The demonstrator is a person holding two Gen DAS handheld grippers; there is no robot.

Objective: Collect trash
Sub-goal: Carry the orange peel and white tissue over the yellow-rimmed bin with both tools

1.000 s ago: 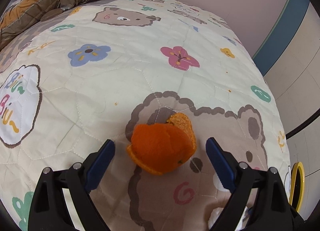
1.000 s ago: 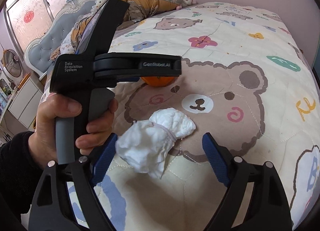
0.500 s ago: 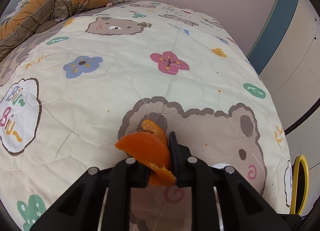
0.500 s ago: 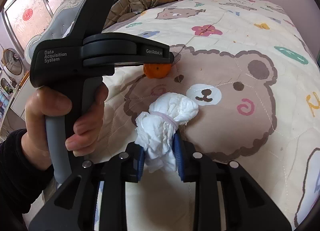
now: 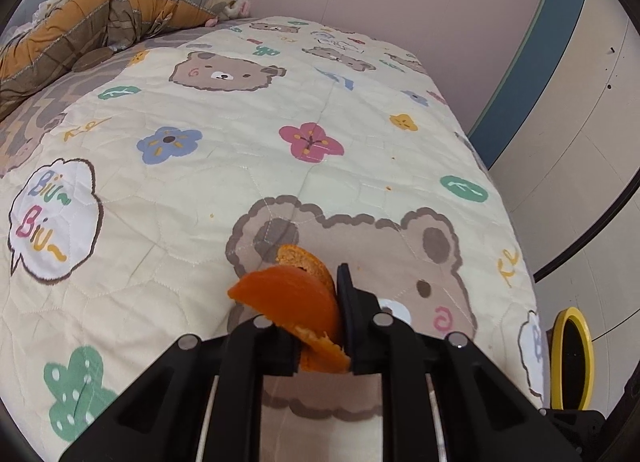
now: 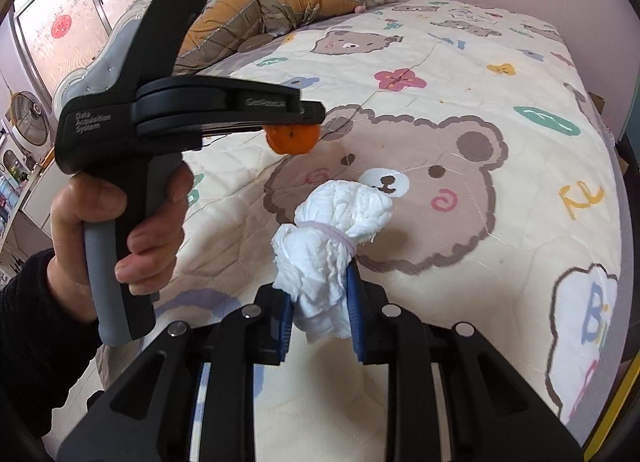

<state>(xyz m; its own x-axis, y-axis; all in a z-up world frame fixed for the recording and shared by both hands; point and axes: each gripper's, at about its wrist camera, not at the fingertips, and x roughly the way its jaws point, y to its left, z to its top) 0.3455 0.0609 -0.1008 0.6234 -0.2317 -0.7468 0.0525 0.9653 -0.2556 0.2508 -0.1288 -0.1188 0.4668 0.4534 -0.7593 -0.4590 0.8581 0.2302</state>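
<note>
An orange peel [image 5: 298,300] is pinched between the fingers of my left gripper [image 5: 316,322], lifted a little above the bear-print bedspread [image 5: 240,149]. The right wrist view shows the same peel [image 6: 292,139] hanging from the tip of the left gripper [image 6: 304,117], which a hand [image 6: 120,229] holds by its grey handle. My right gripper [image 6: 320,314] is shut on a crumpled white tissue wad [image 6: 332,246] tied with a pink band, raised off the bedspread [image 6: 460,165].
A heap of brown and orange quilts and clothes [image 5: 100,17] lies at the head of the bed. A yellow-rimmed bin [image 5: 572,358] stands on the floor past the bed's right edge. A window [image 6: 72,13] and a fan [image 6: 32,123] are at the left.
Both grippers went from wide open to shut, the left on the orange peel and the right on the tissue wad. Both then rose off the bedspread with their loads.
</note>
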